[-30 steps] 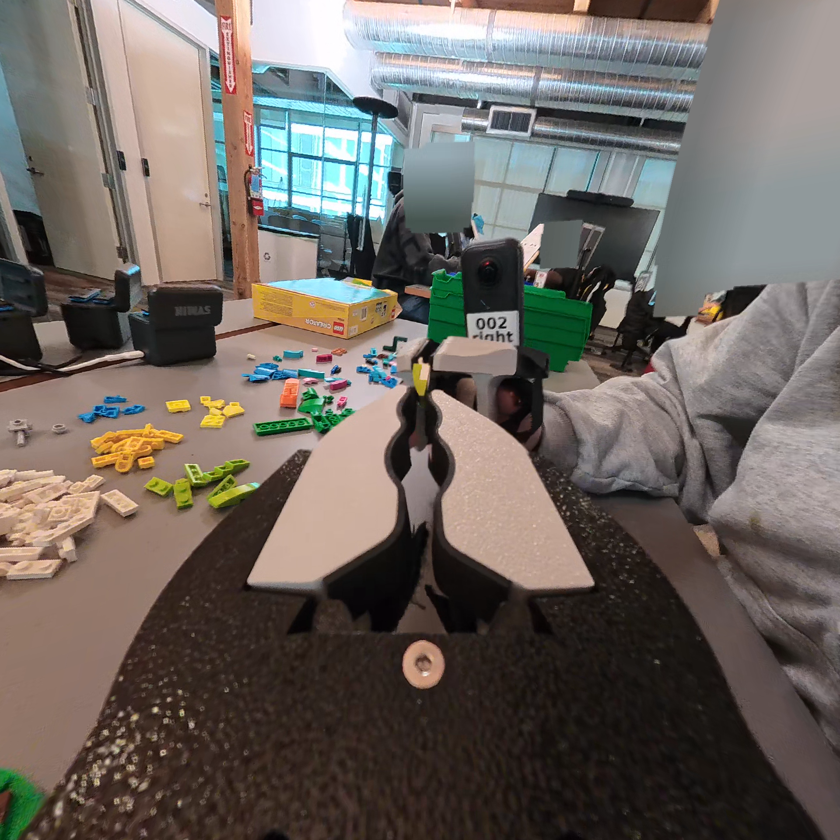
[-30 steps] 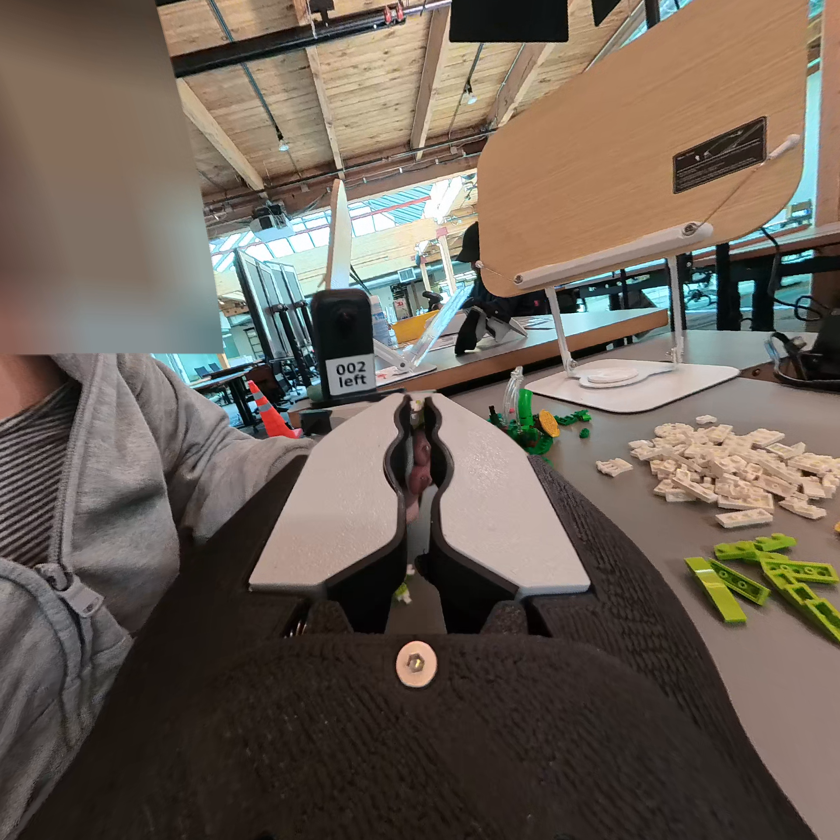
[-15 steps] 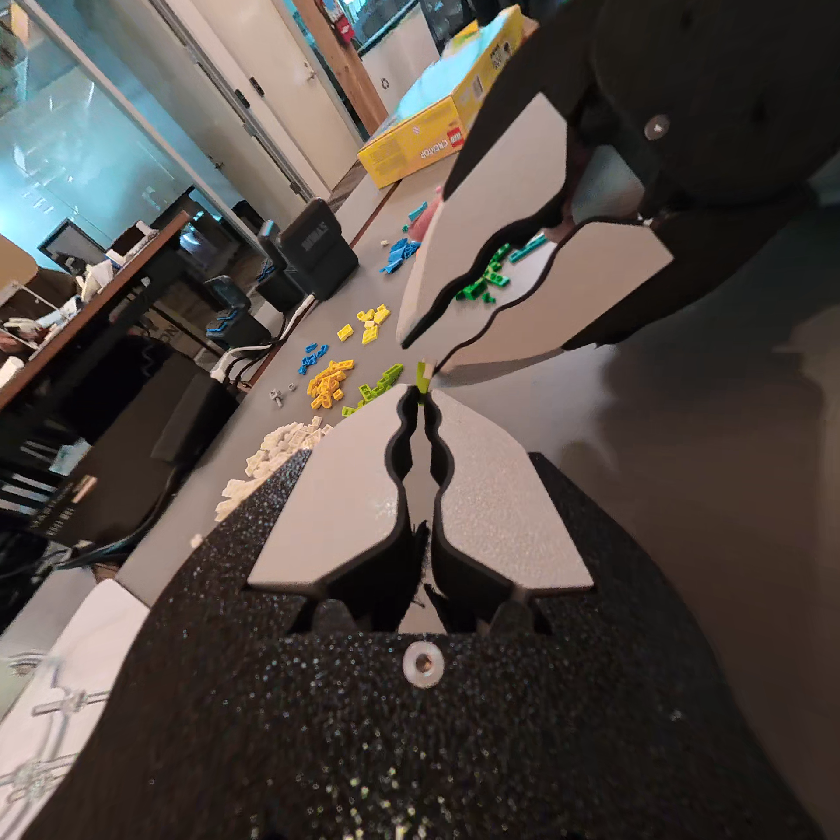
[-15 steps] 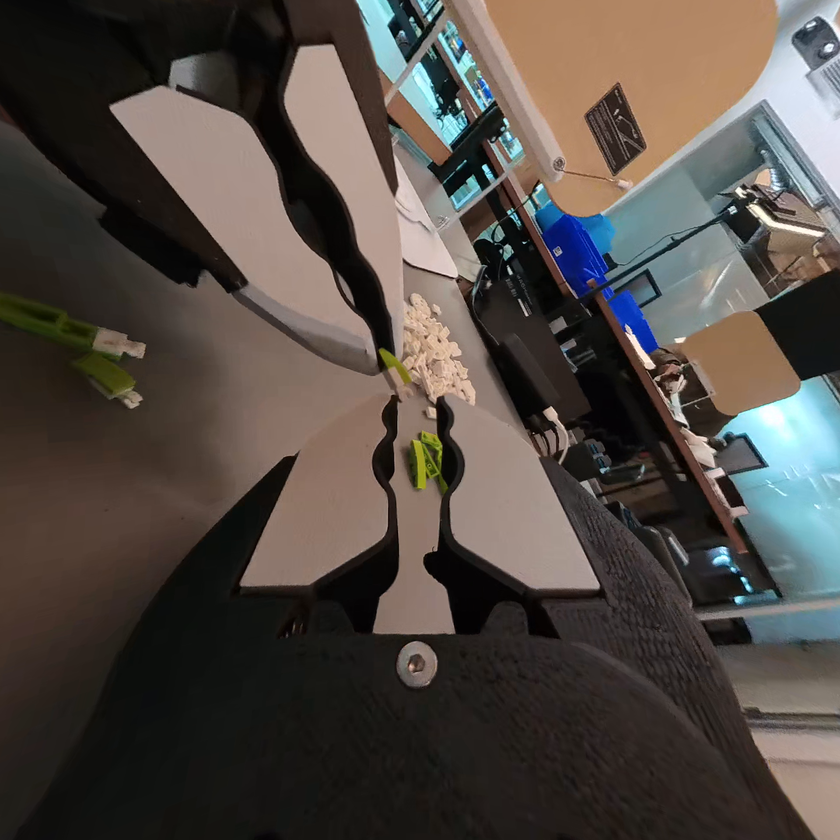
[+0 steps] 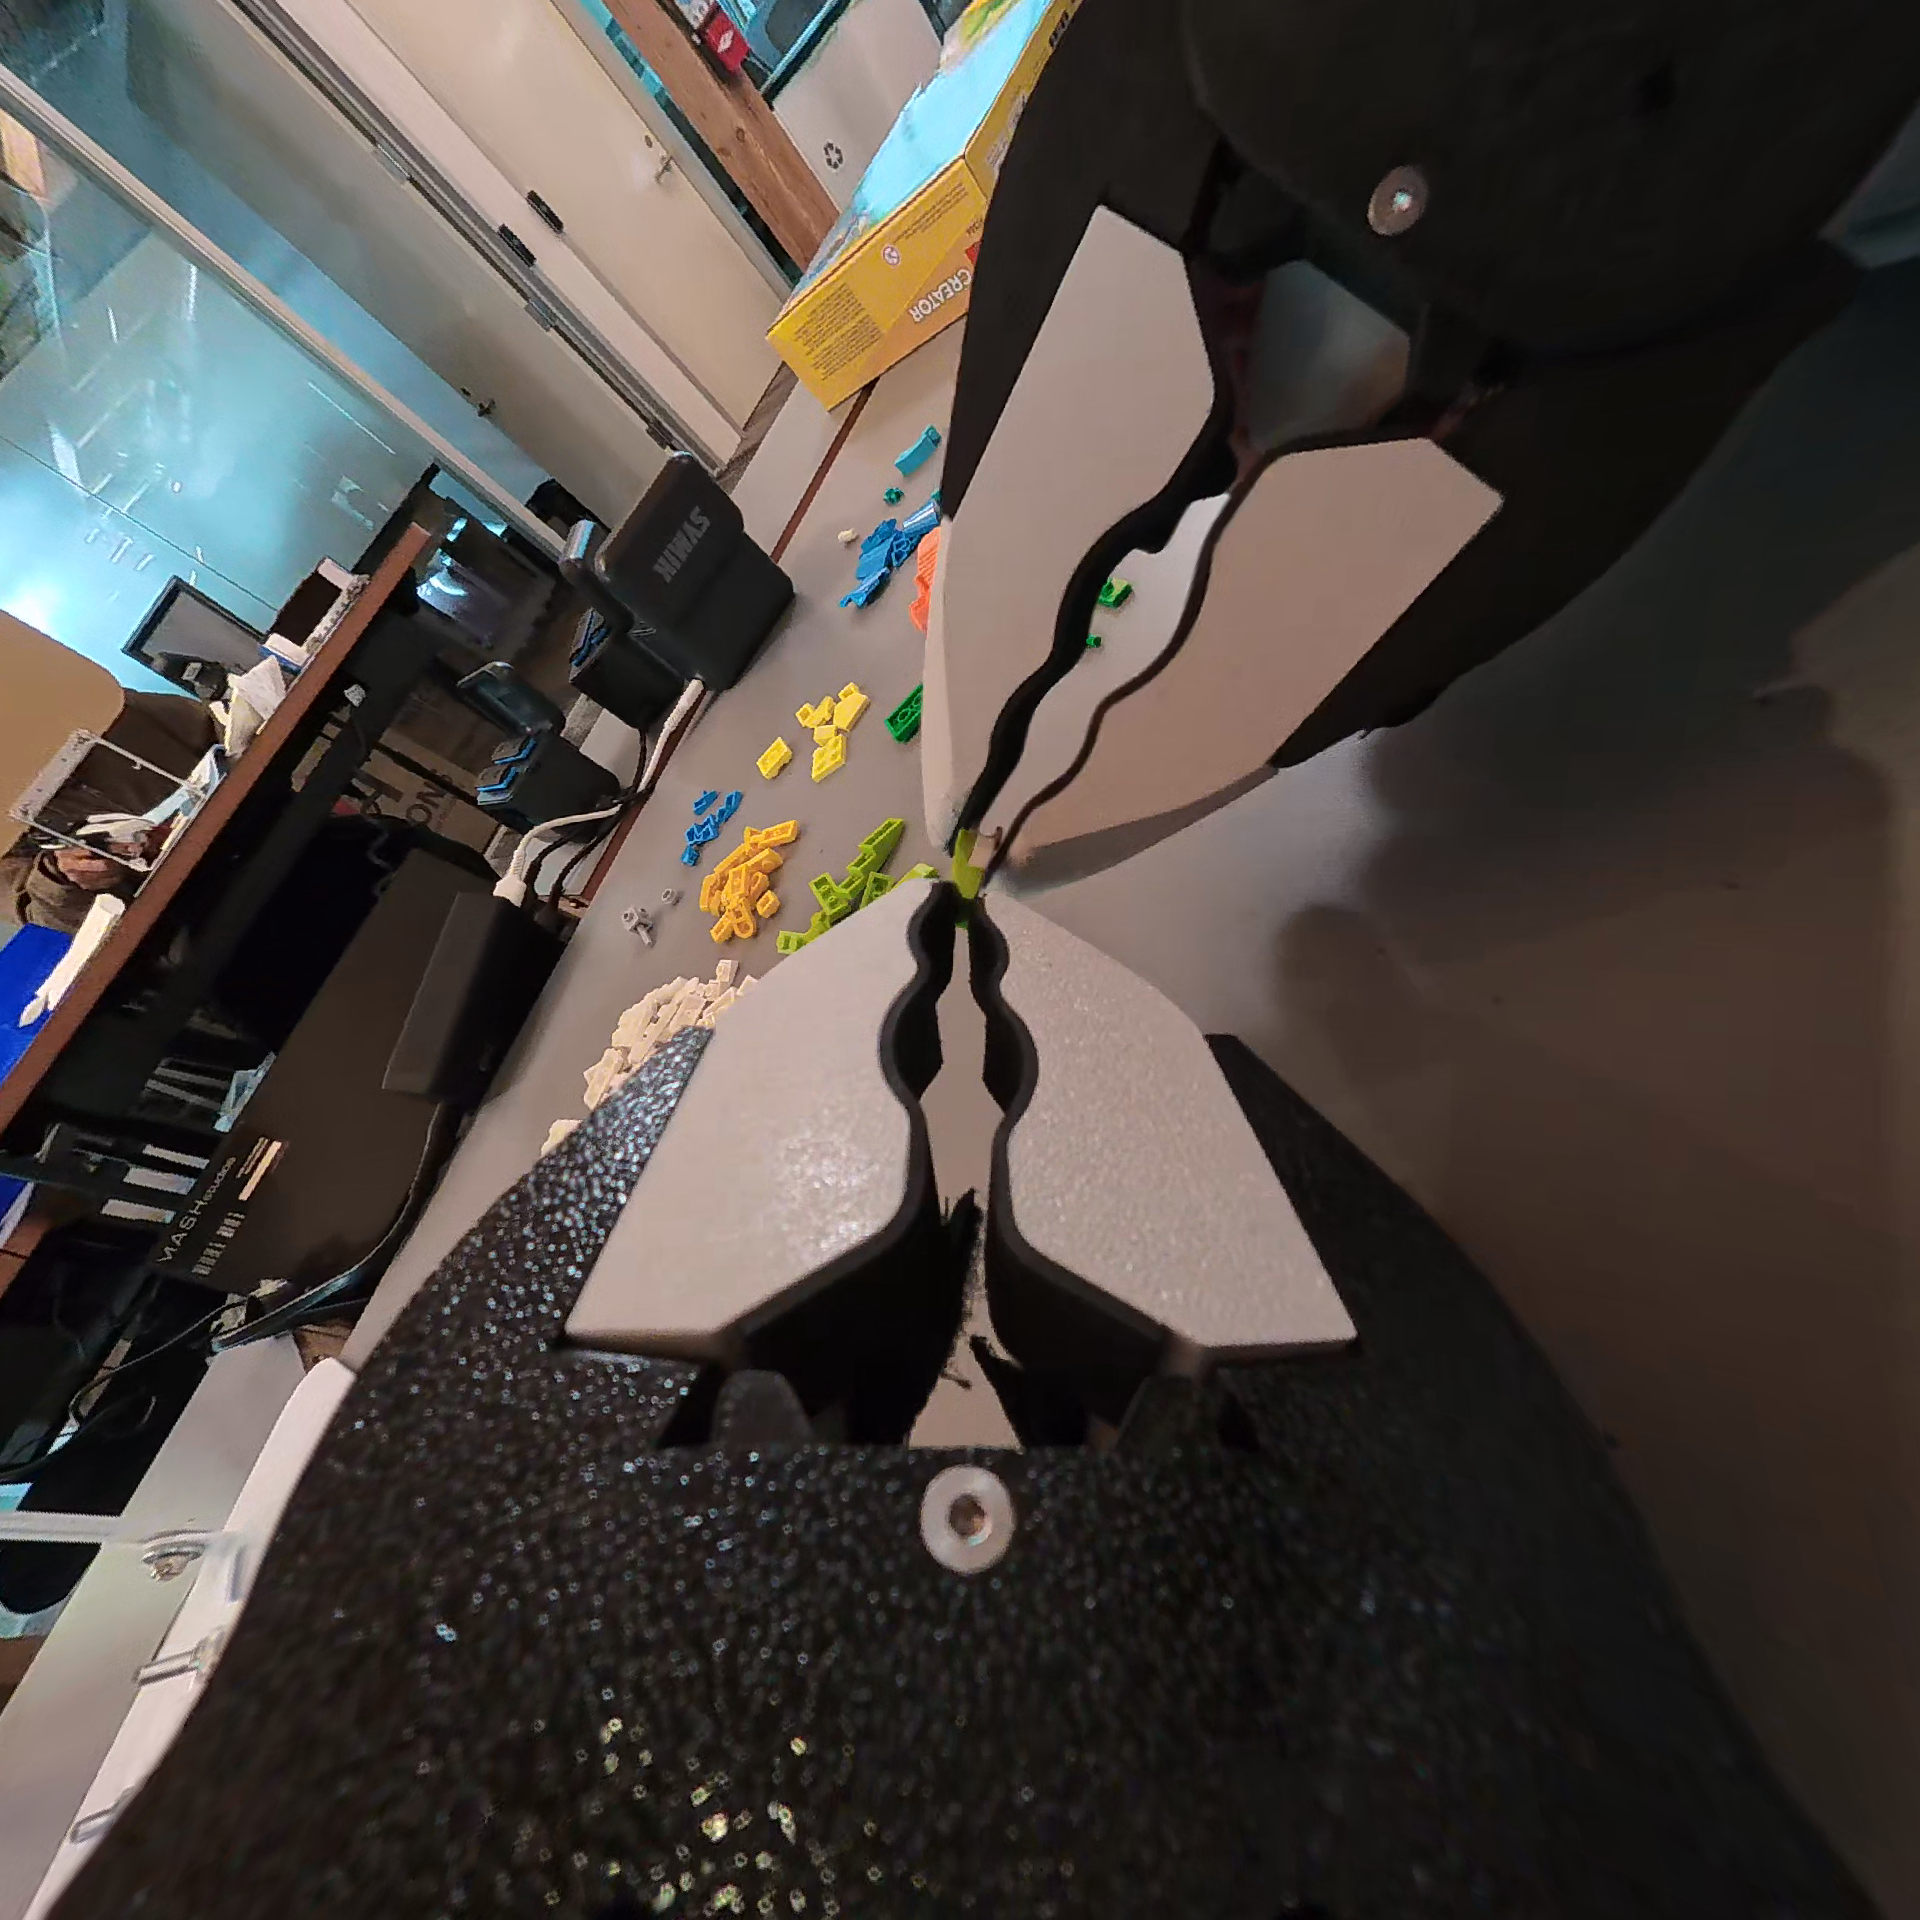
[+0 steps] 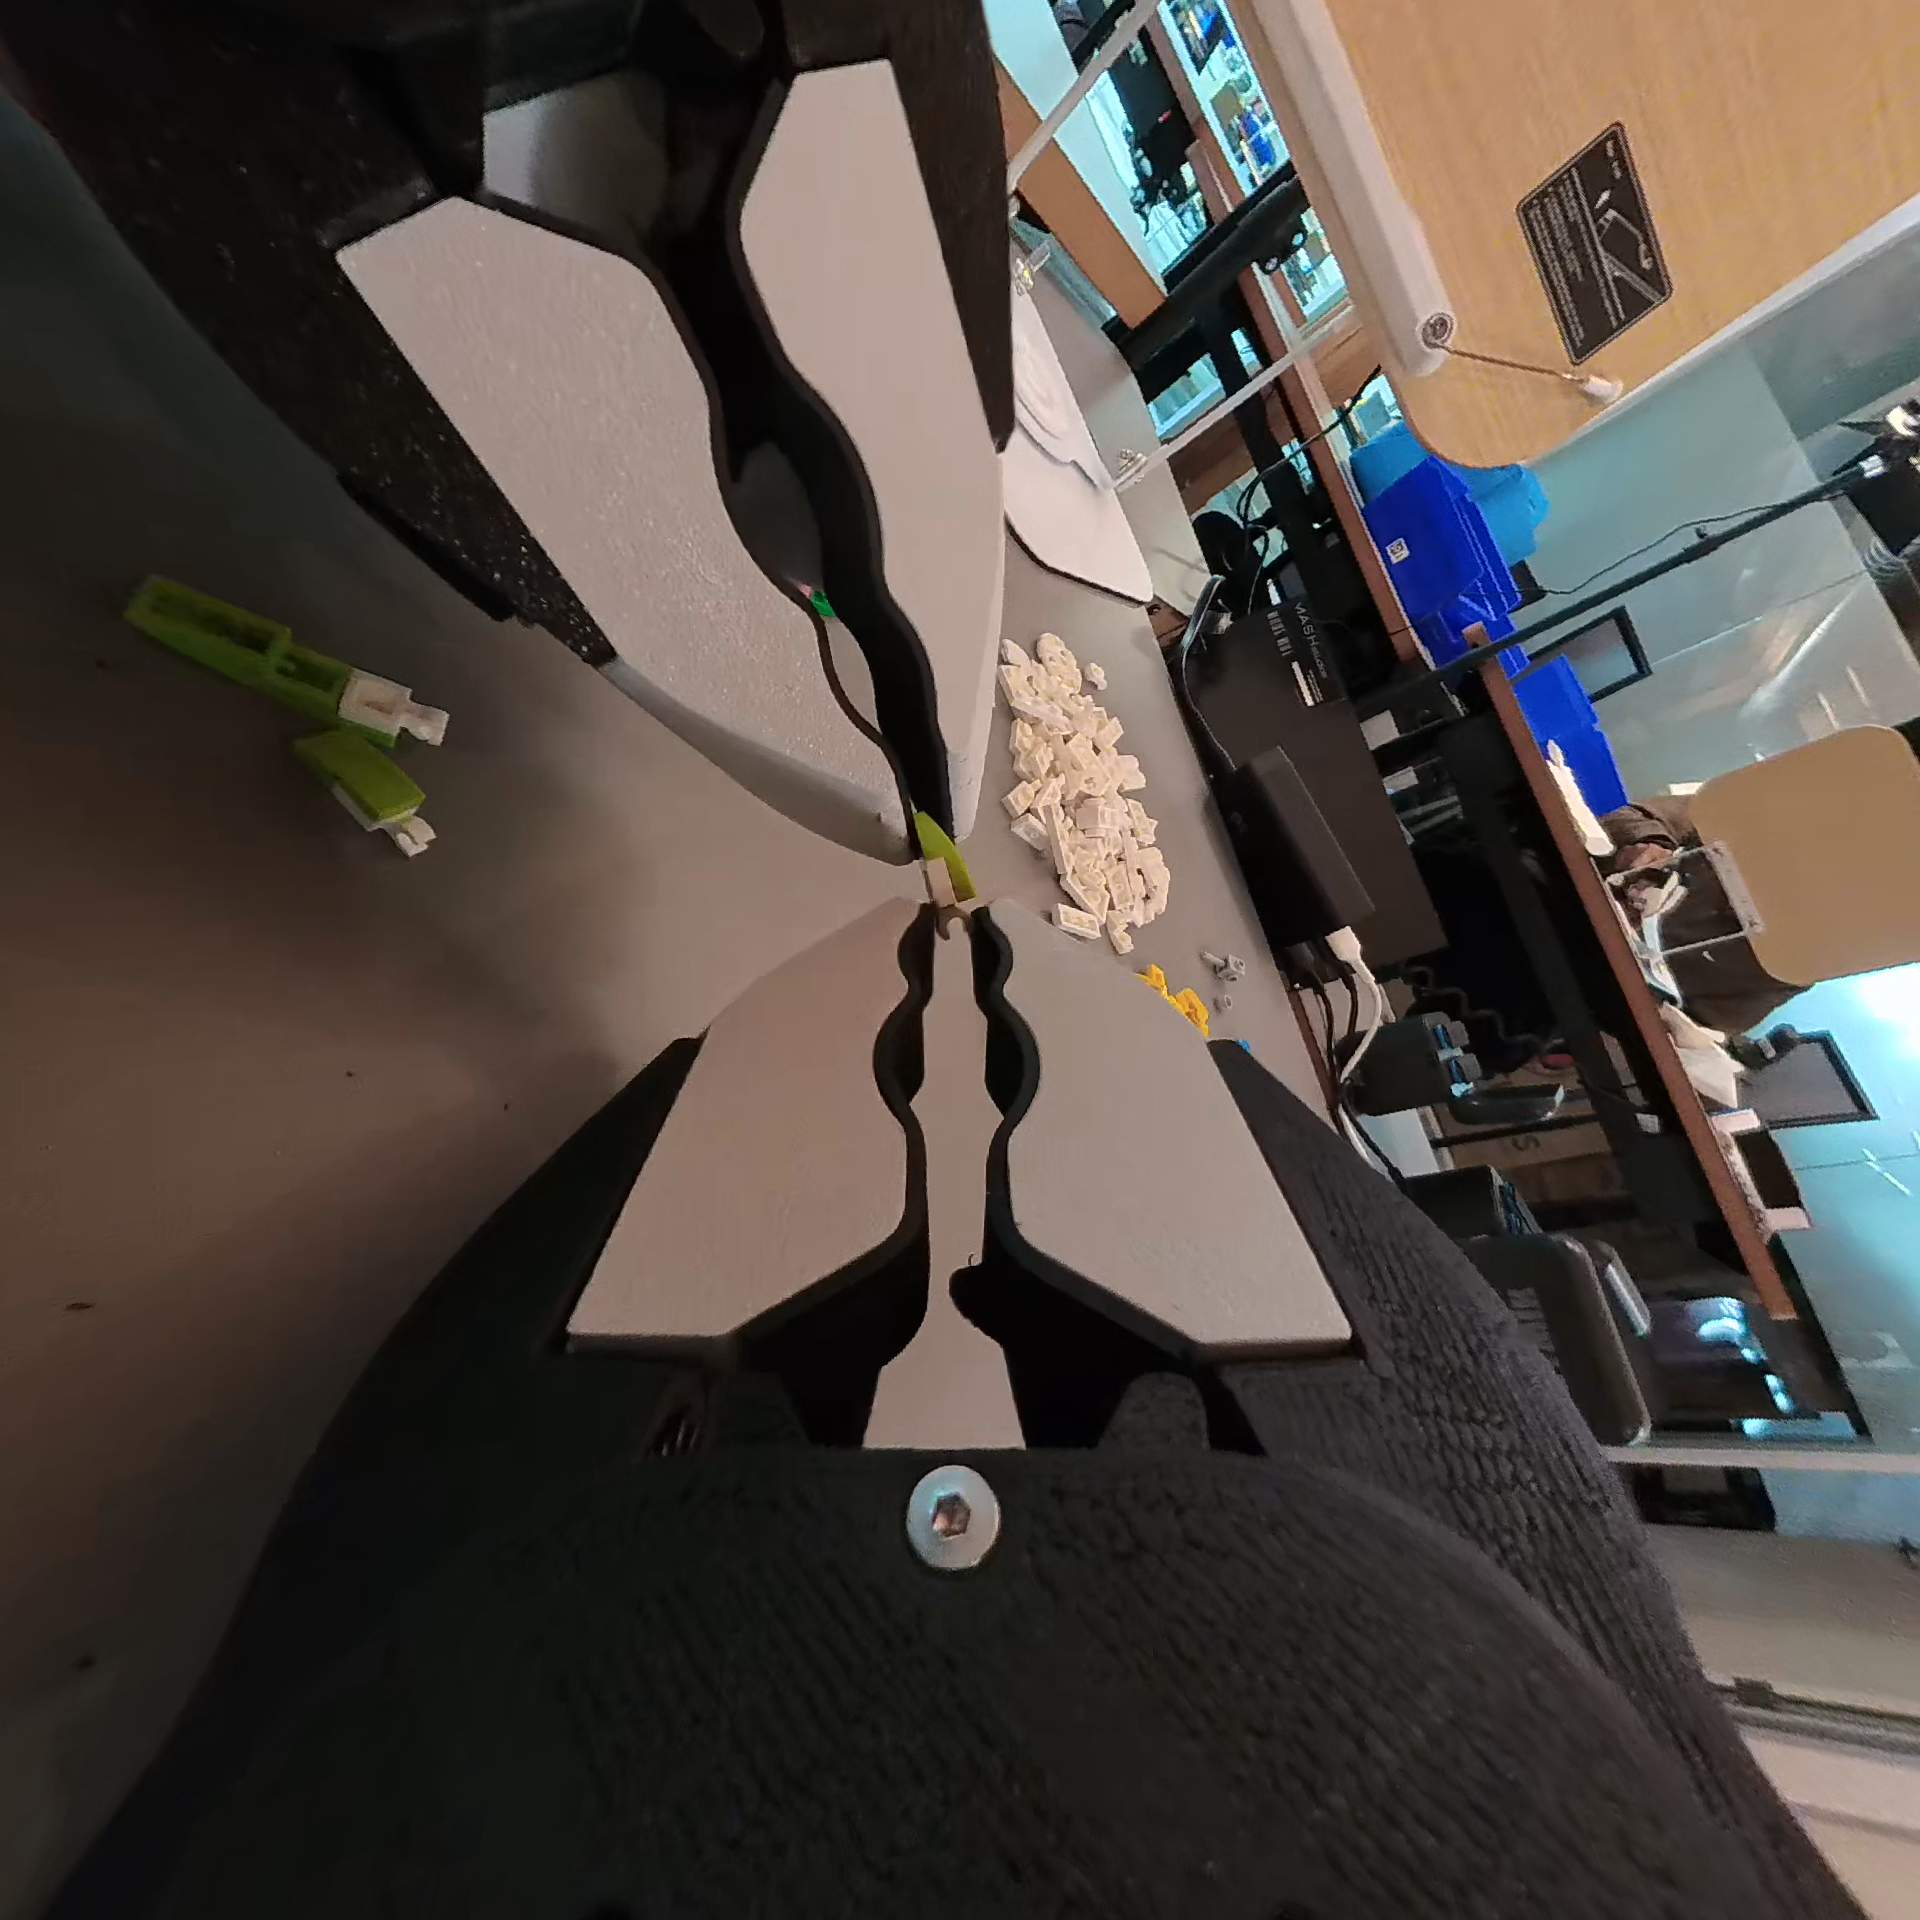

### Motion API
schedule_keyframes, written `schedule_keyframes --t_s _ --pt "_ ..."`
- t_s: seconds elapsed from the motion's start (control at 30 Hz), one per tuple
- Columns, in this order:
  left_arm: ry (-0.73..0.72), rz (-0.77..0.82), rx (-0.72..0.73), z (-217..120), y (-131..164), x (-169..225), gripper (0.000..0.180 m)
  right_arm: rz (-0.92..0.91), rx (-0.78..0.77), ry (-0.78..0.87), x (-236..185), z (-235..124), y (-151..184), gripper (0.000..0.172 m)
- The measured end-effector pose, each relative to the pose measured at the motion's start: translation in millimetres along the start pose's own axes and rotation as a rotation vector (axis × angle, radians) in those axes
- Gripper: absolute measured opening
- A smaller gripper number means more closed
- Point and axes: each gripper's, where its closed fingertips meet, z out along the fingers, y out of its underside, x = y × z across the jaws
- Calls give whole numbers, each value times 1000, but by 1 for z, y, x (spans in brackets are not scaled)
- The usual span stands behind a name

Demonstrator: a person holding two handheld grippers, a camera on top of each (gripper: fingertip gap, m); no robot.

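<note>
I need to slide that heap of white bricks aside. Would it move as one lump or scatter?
Probably scatter: the white bricks lie as many loose, separate pieces on the smooth grey table. They look small, hard and light, so likely stiff and apt to skid. Their flat shapes make rolling unlikely.

Your left wrist camera sits low and rolled over the worktop [image 5: 1558, 935], looking along its own fingers [image 5: 831, 1122] toward the far yellow box [image 5: 883, 281]. Your right wrist camera, rolled the other way, looks along its fingers [image 6: 1132, 1122] toward a neighbouring desk [image 6: 1621, 935]. The two face each other tip to tip, very close; both take in the white brick heap [image 6: 1091, 790] and the same small lime piece [image 5: 968, 878].
</note>
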Motion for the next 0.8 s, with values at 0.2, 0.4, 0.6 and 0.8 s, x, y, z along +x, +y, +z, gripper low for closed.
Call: schedule_keyframes --t_s 0.2,0.4,0.6,0.8 --pt "4 -94 6 0 1 -2 2 -12 3 -5 -1 0 -2 4" --pt "36 -172 11 1 2 -3 3 -73 13 18 -2 1 -4 4" --pt "258 -462 41 -4 3 6 25 -299 41 115 0 1 -7 4" --pt "310 -439 71 -4 -4 17 21 -568 78 168 -2 -4 -10 4"
